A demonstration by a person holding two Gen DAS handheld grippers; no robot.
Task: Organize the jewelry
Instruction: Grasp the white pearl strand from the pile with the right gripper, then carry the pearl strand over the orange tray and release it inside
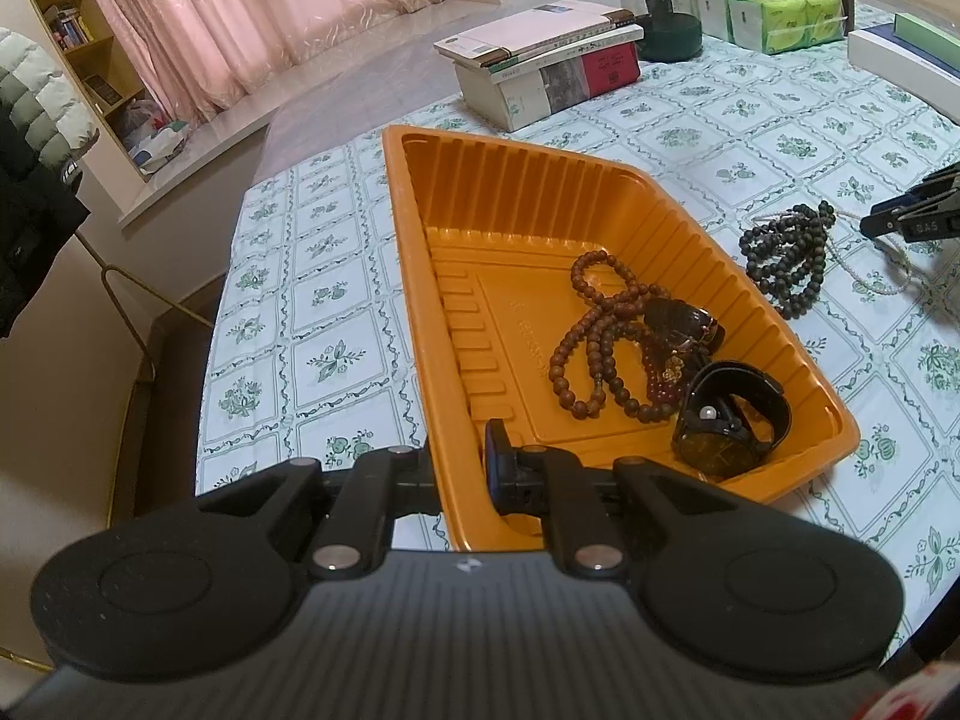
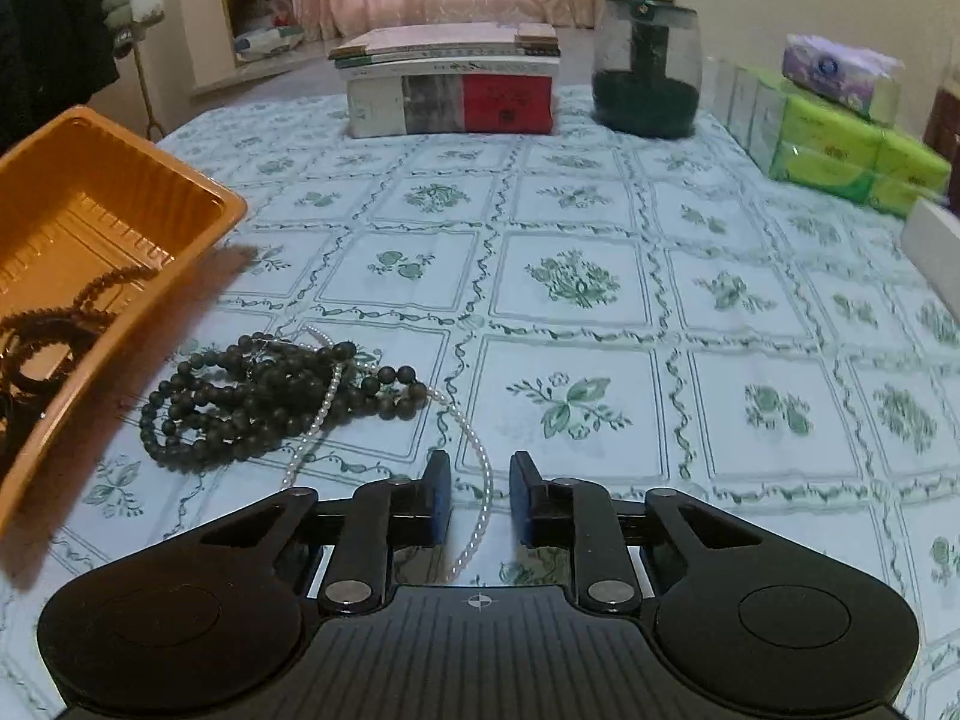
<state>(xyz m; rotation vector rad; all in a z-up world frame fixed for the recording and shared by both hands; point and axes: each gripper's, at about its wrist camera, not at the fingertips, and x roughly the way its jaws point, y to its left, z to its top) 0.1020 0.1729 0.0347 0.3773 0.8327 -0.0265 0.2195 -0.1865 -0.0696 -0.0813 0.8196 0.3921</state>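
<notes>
The desk (image 2: pixel 600 192) wears a green floral cloth. On it sits an orange plastic tray (image 1: pixel 600 192), holding brown prayer beads (image 1: pixel 591 339), dark red beads and two black watches (image 1: pixel 729 420). The left hand-held gripper (image 1: pixel 462 480) is pinched onto the tray's near rim. Just beside the tray lies a heap of black bead strands (image 2: pixel 264 396), tangled with a pearl necklace (image 2: pixel 480 480). The right hand-held gripper (image 2: pixel 480 498) stands spread, the pearl strand running between its fingers, untouched.
</notes>
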